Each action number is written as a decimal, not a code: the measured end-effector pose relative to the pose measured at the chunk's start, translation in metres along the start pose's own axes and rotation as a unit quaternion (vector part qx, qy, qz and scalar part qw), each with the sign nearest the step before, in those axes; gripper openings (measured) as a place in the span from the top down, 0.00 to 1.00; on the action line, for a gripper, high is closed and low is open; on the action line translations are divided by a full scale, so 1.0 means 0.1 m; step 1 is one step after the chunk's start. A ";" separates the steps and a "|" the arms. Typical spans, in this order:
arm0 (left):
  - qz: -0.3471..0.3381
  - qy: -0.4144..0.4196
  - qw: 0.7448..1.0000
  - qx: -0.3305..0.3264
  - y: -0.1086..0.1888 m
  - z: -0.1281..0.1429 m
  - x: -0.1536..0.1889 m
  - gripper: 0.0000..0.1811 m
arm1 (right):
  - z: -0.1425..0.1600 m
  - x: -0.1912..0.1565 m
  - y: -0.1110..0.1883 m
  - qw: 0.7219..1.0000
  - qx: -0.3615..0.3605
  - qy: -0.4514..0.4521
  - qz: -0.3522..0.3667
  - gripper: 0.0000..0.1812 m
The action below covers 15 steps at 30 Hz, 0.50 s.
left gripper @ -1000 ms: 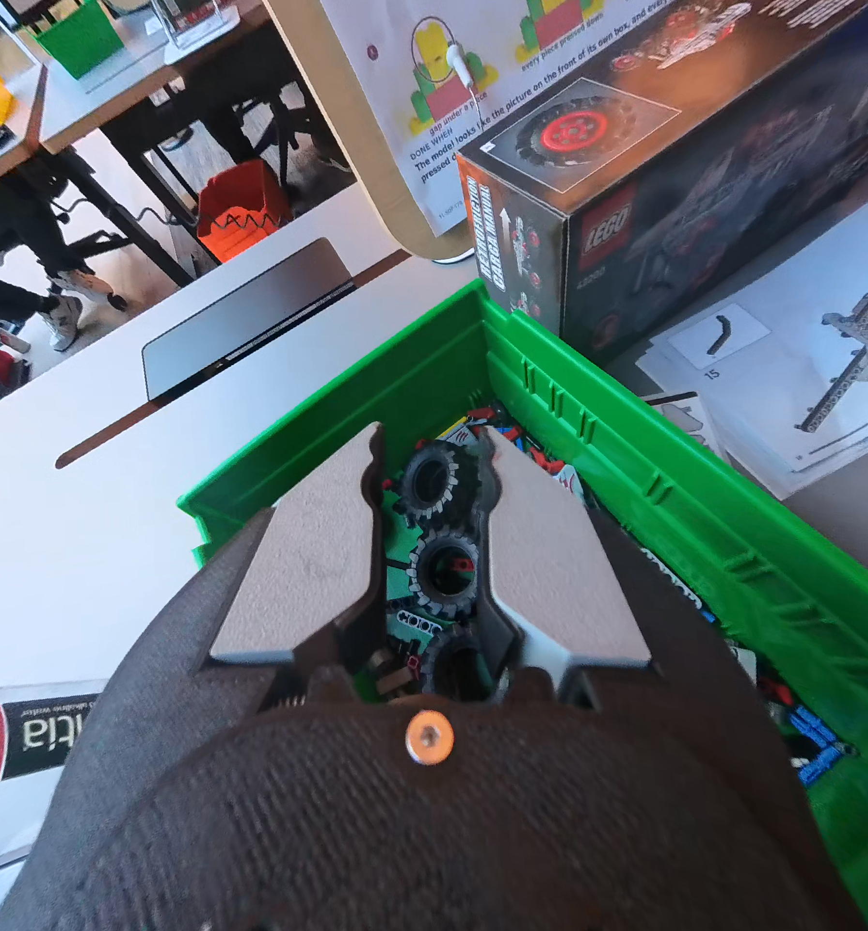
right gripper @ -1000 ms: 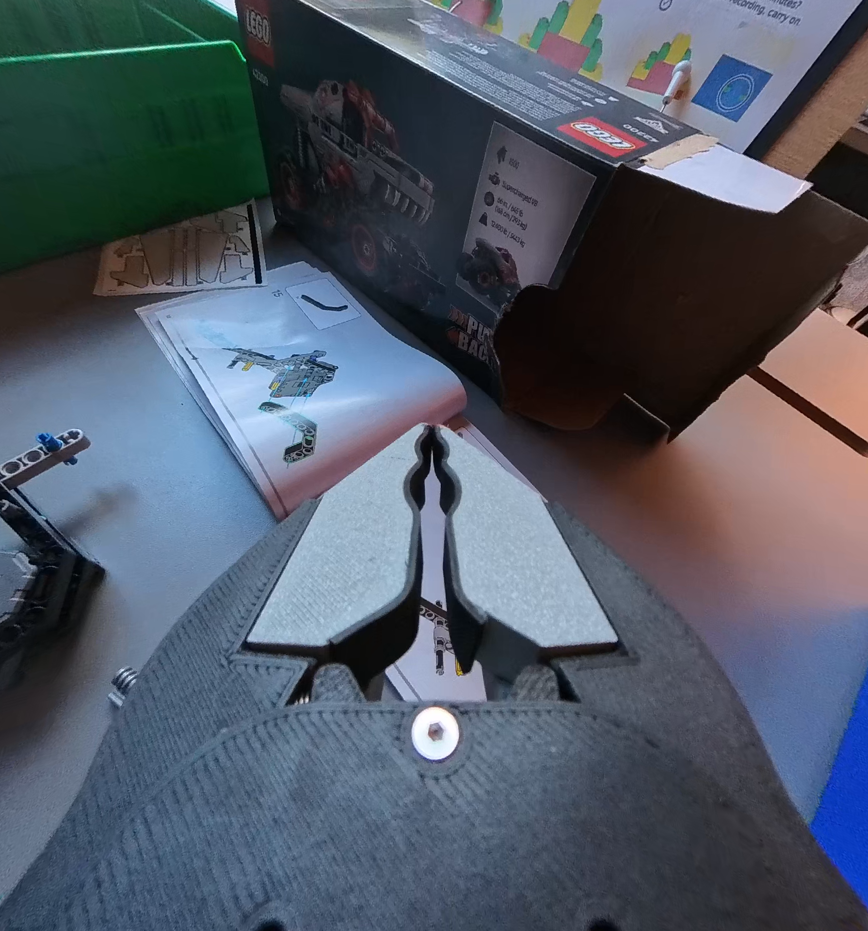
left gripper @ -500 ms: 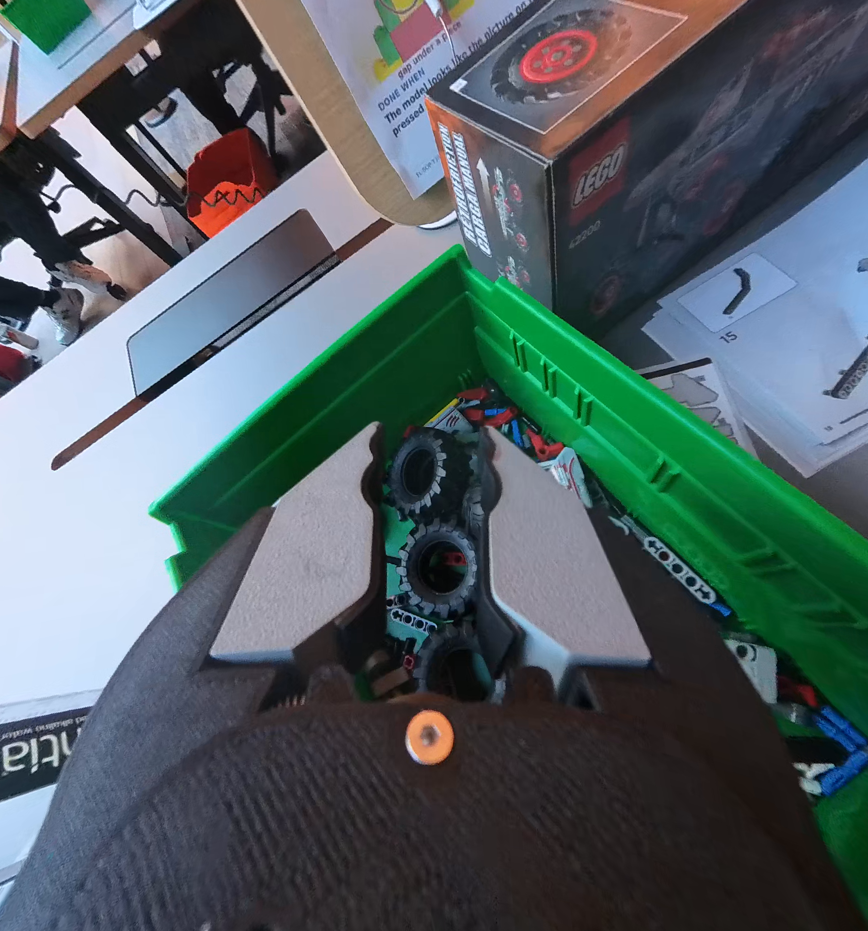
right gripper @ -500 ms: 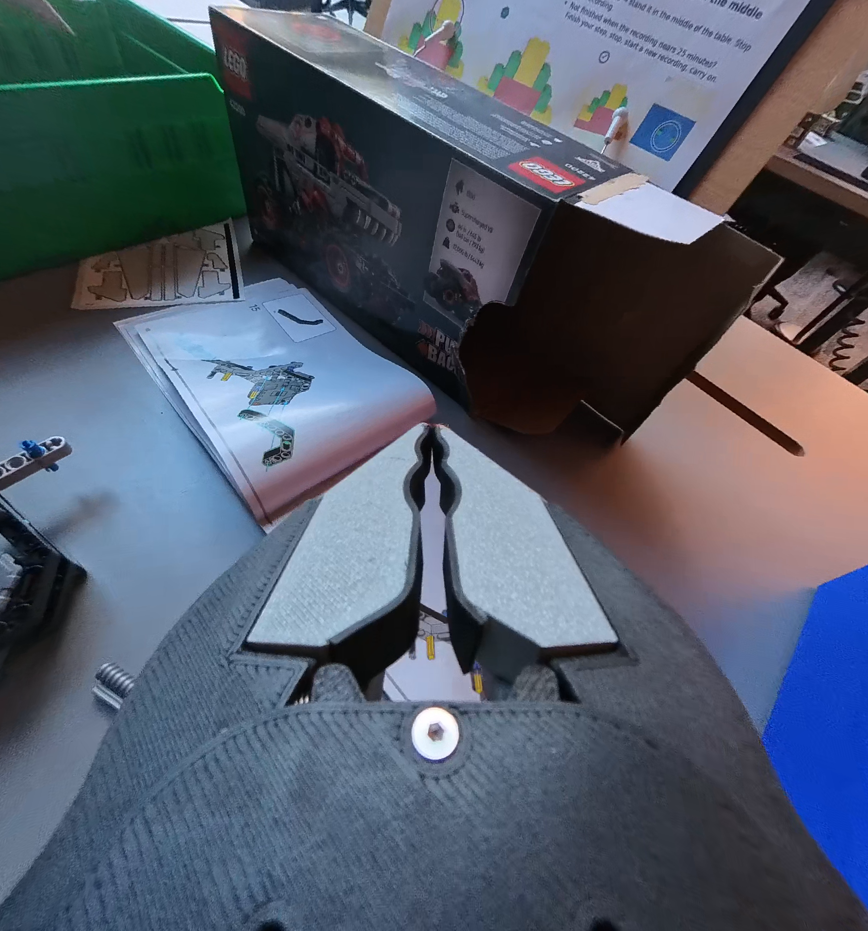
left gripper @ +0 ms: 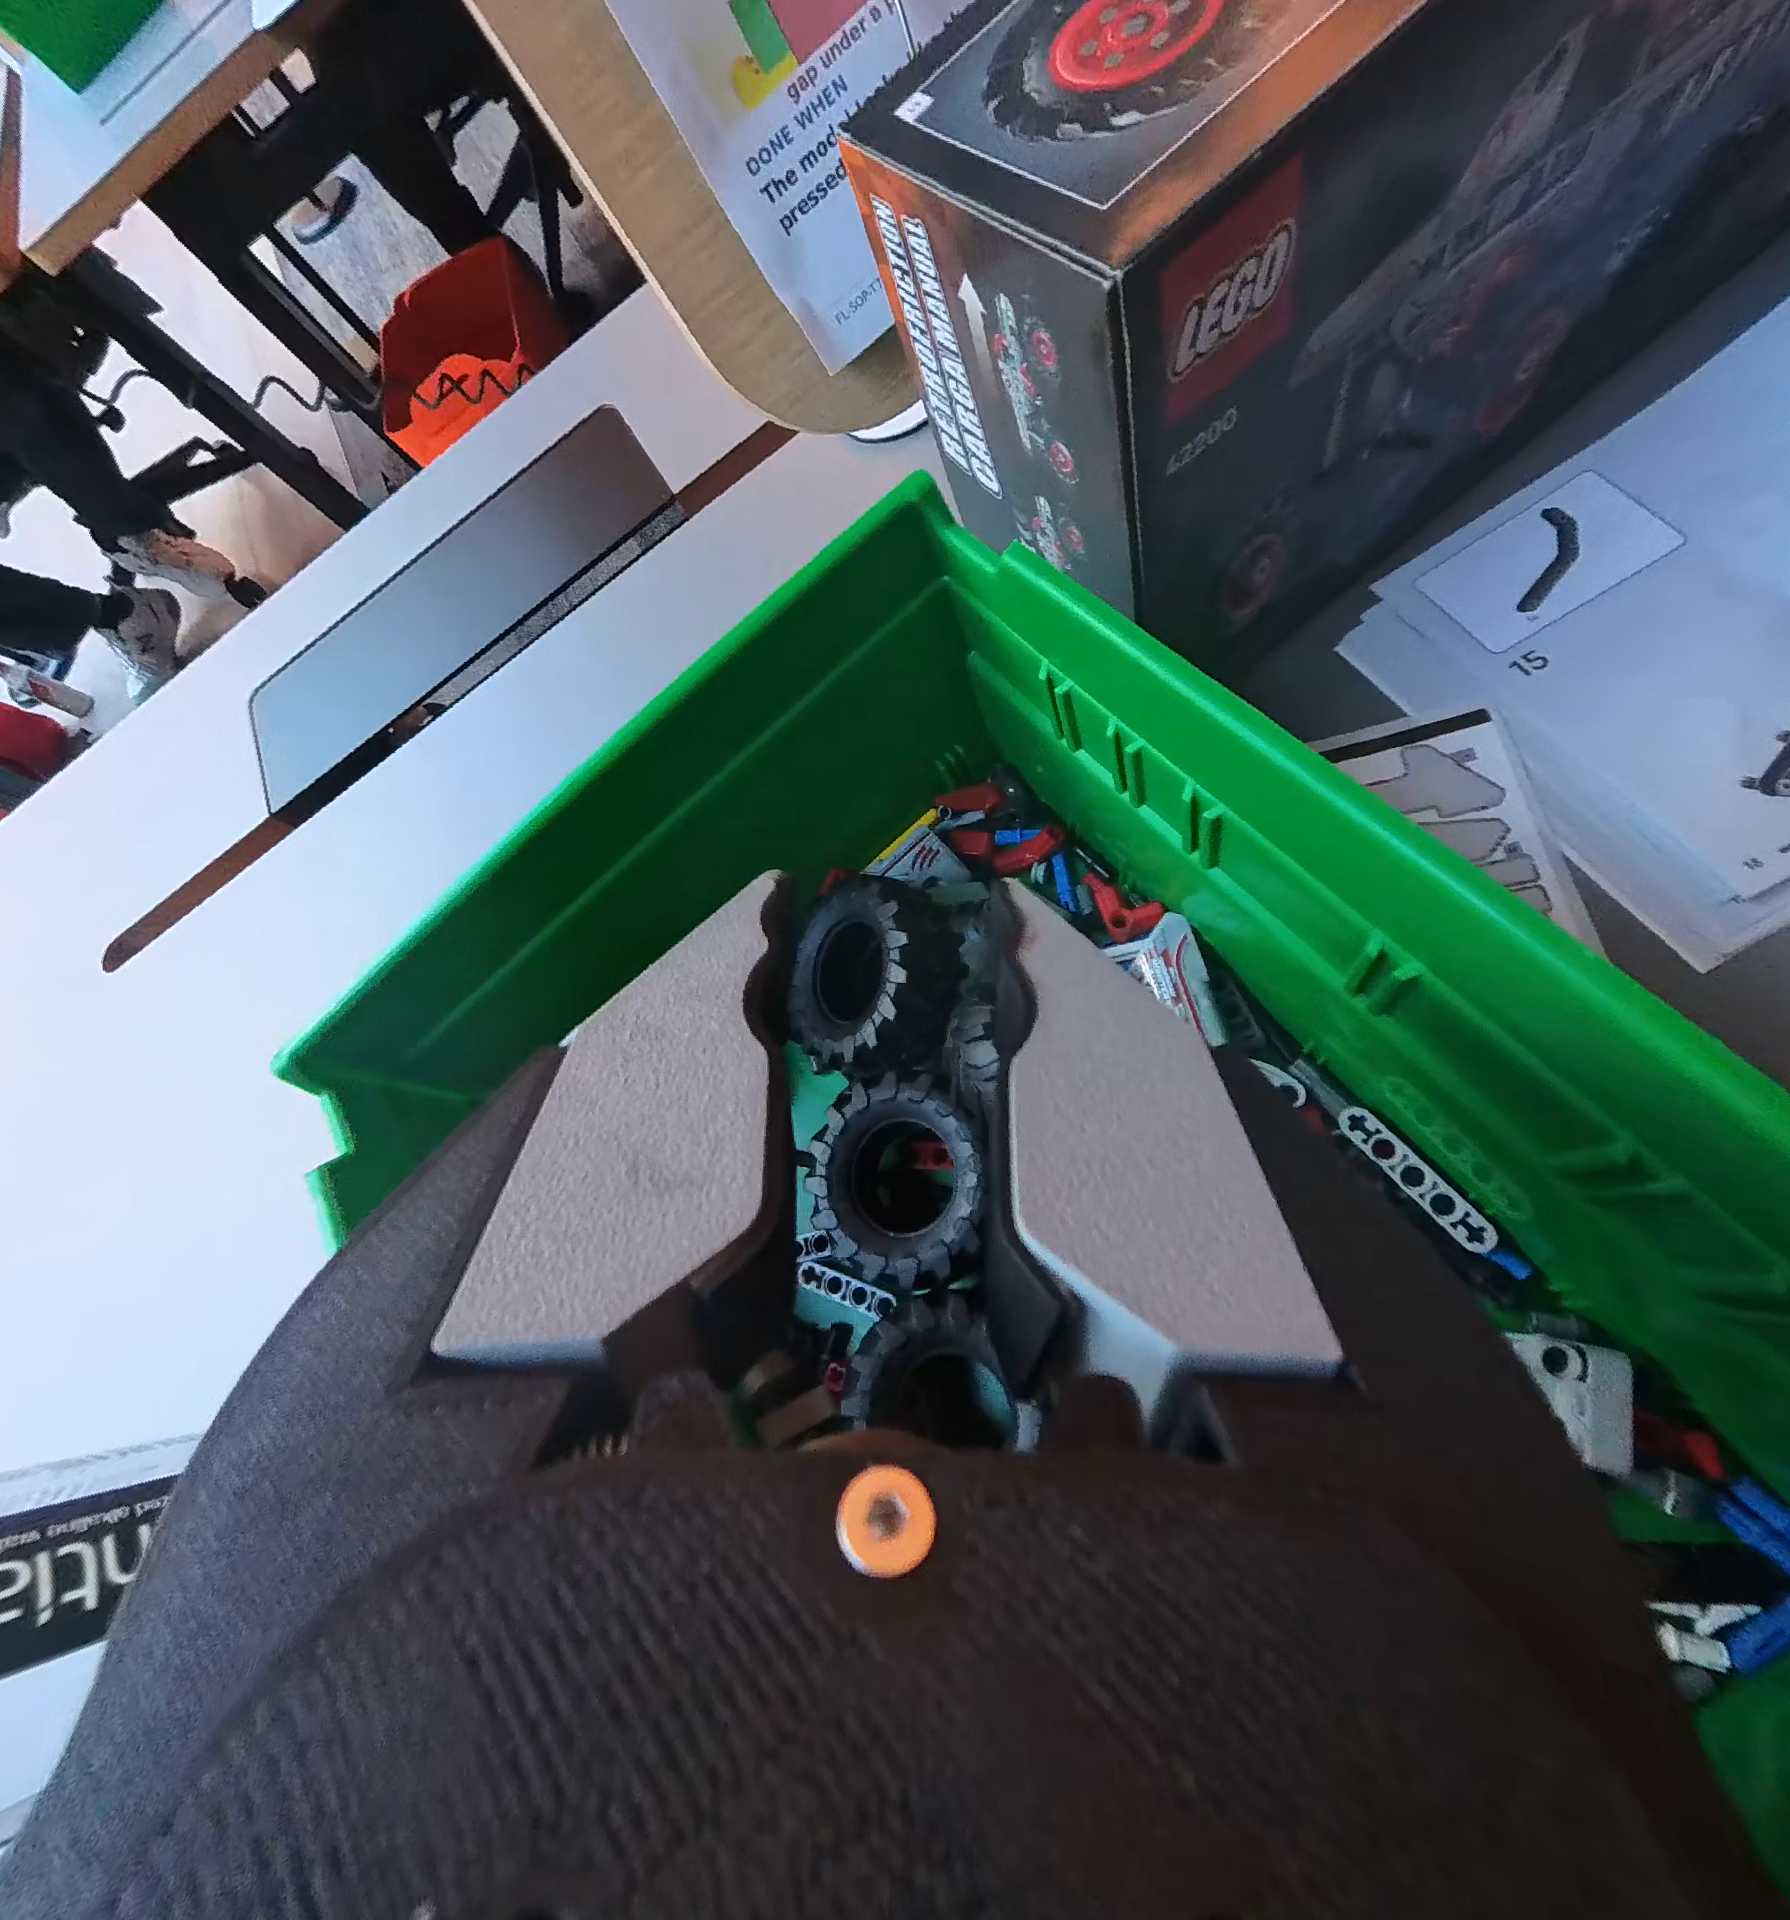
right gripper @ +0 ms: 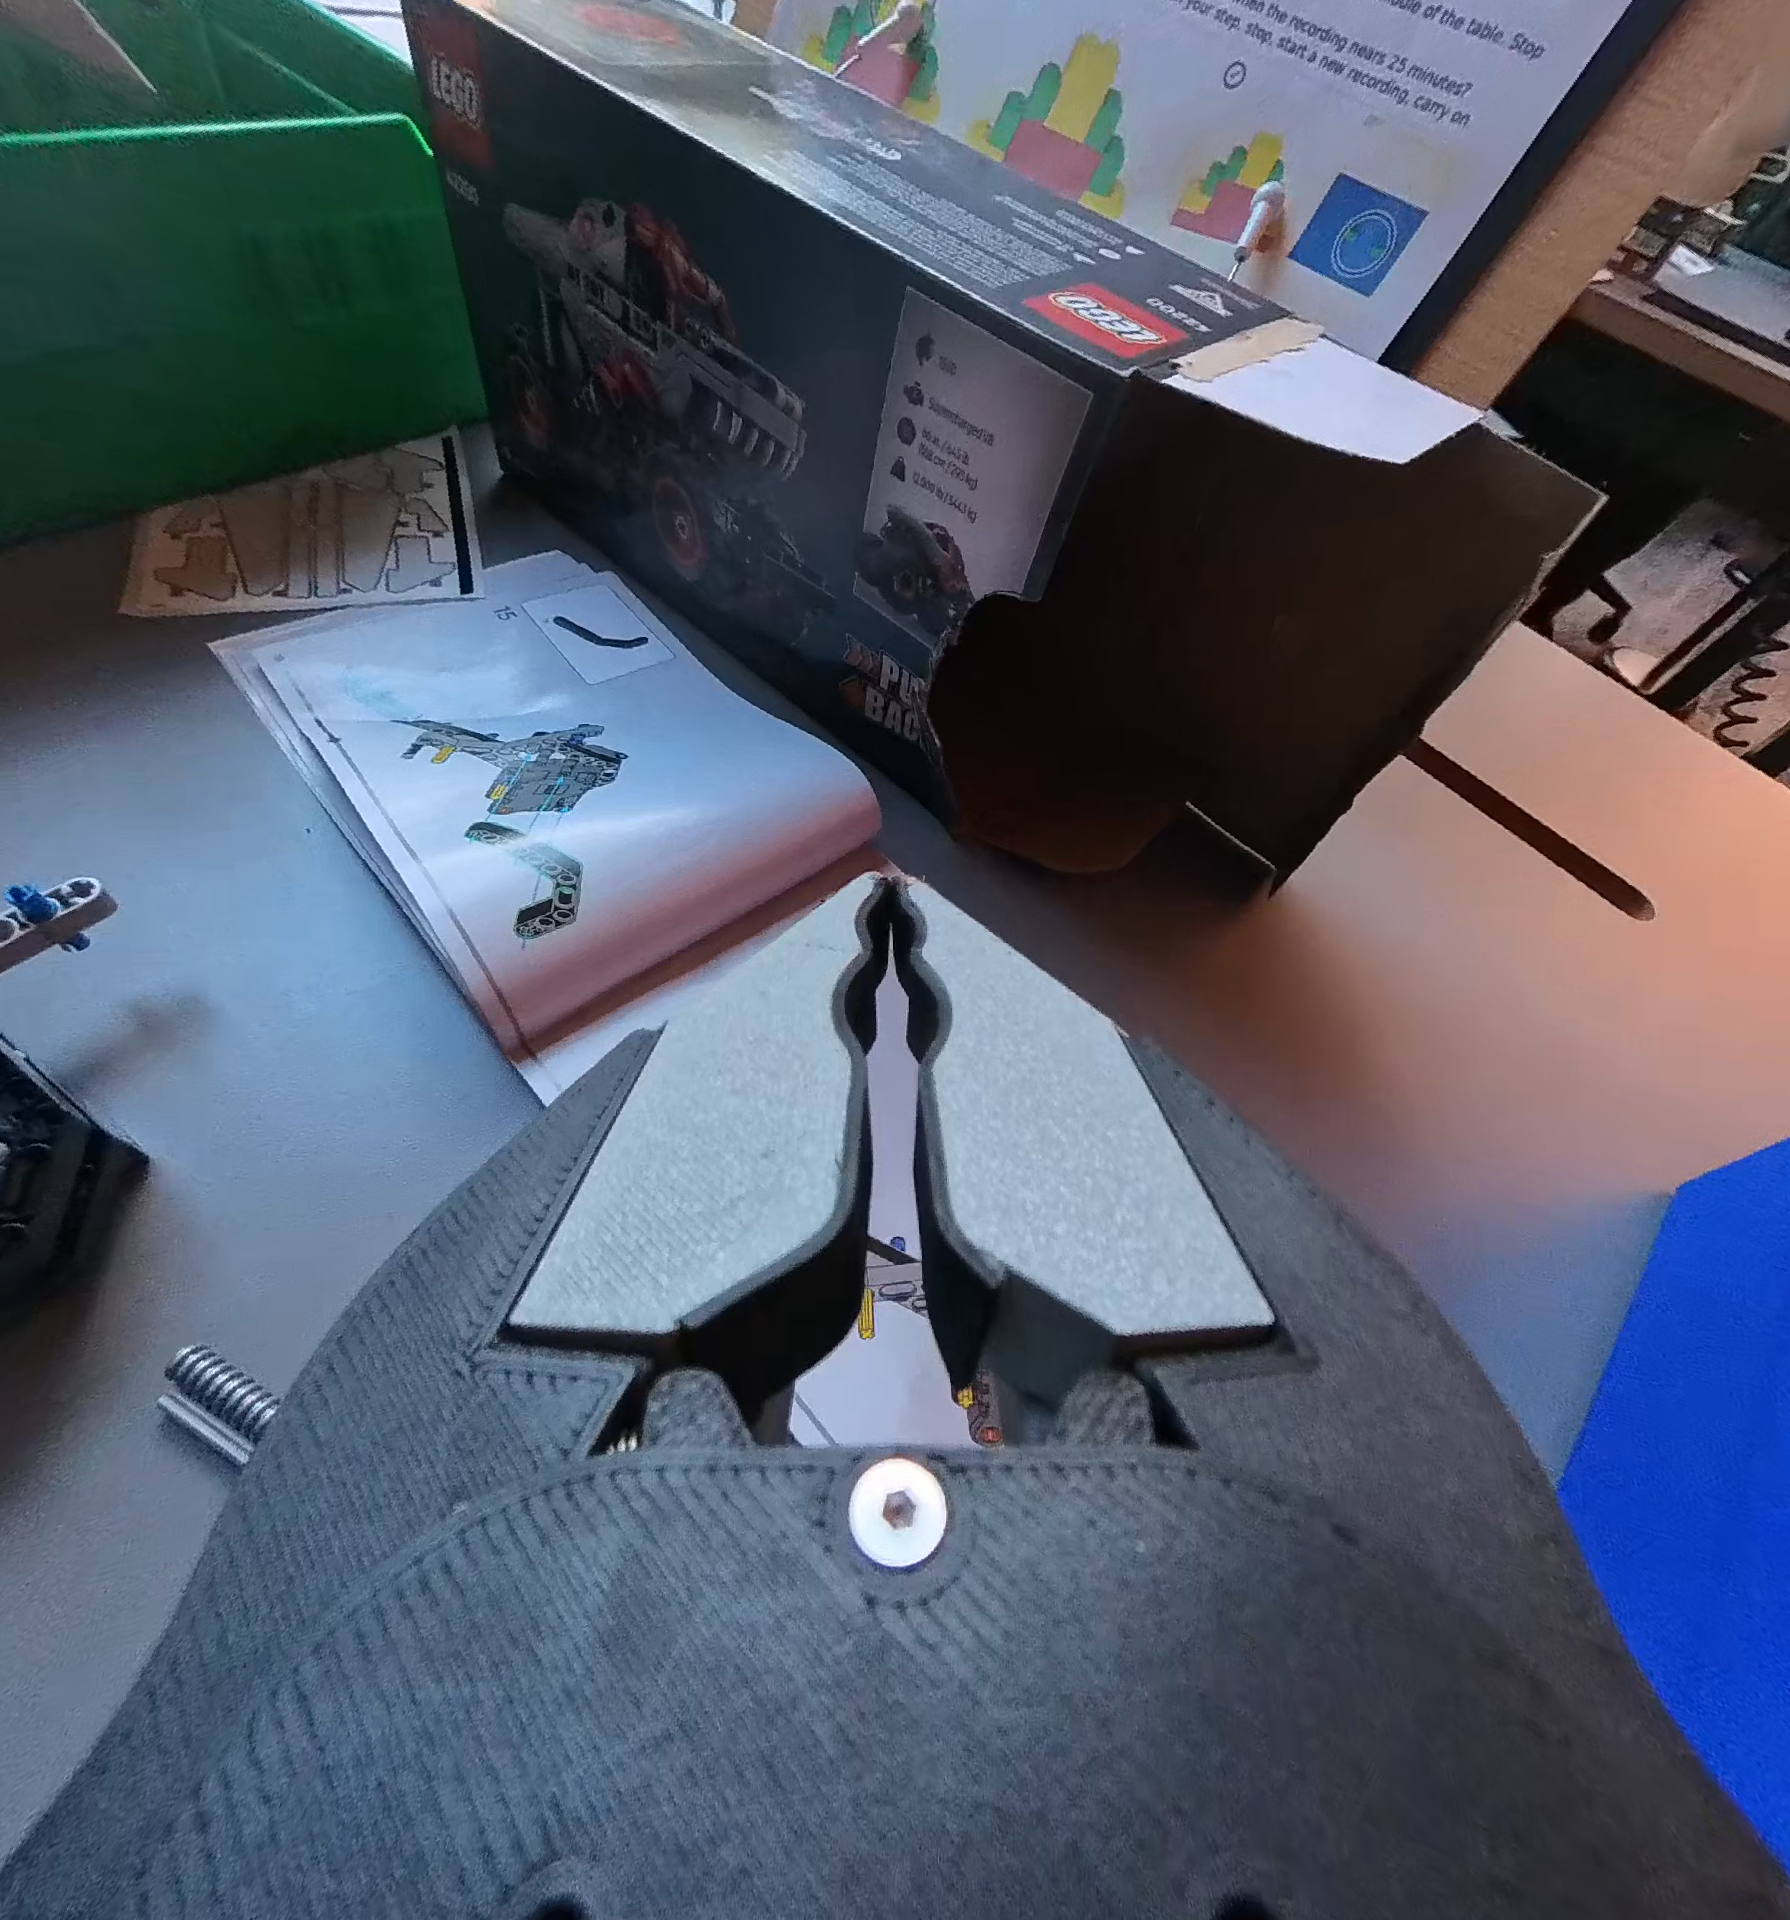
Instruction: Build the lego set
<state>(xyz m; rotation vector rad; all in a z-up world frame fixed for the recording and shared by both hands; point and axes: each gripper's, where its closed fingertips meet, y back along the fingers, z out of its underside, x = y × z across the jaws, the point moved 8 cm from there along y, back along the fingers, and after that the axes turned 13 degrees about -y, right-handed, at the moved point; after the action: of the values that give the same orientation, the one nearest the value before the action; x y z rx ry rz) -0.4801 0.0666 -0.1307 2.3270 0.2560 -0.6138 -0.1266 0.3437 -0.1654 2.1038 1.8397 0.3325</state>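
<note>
My left gripper [left gripper: 886, 914] is open and empty, hovering over the green bin [left gripper: 1390, 997] of loose Lego parts. Between its fingers I see black tyres [left gripper: 901, 1174] lying in the bin, with red, blue and white pieces [left gripper: 1016, 842] beyond them. My right gripper [right gripper: 891, 896] is shut and empty, above the open instruction booklet [right gripper: 579, 769] on the grey table. The partly built dark chassis [right gripper: 8, 1122] with a grey beam and blue pin [right gripper: 29, 914] stands at the left of the right wrist view.
The black Lego box [right gripper: 870, 416] lies behind the booklet, open at its right end. A sticker sheet [right gripper: 299, 540] lies by the bin [right gripper: 174, 312]. A small metal spring [right gripper: 216, 1397] lies near the chassis. A blue patch [right gripper: 1732, 1455] is at the right. About 40 cm separates my left fingertips from my right.
My left gripper has moved lower and deeper over the bin, staying open. My right gripper has drawn back and risen a little over the booklet, staying shut.
</note>
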 end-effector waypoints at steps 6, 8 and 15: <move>-0.004 0.006 1.000 0.004 0.00 -0.01 -0.01 0.83 | 0.00 -0.04 -0.02 1.000 -0.001 0.004 -0.005 1.00; -0.010 0.008 1.000 -0.002 -0.01 0.00 -0.02 0.87 | 0.01 -0.05 -0.03 1.000 -0.003 0.006 -0.008 1.00; -0.021 0.015 1.000 0.001 0.03 0.00 -0.05 0.99 | 0.05 -0.07 -0.09 1.000 -0.016 0.005 -0.011 1.00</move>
<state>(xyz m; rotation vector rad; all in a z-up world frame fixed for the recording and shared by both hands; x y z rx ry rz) -0.4835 0.0645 -0.1262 2.3402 0.3196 -0.5995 -0.1344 0.3371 -0.1734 2.0638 1.8499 0.3652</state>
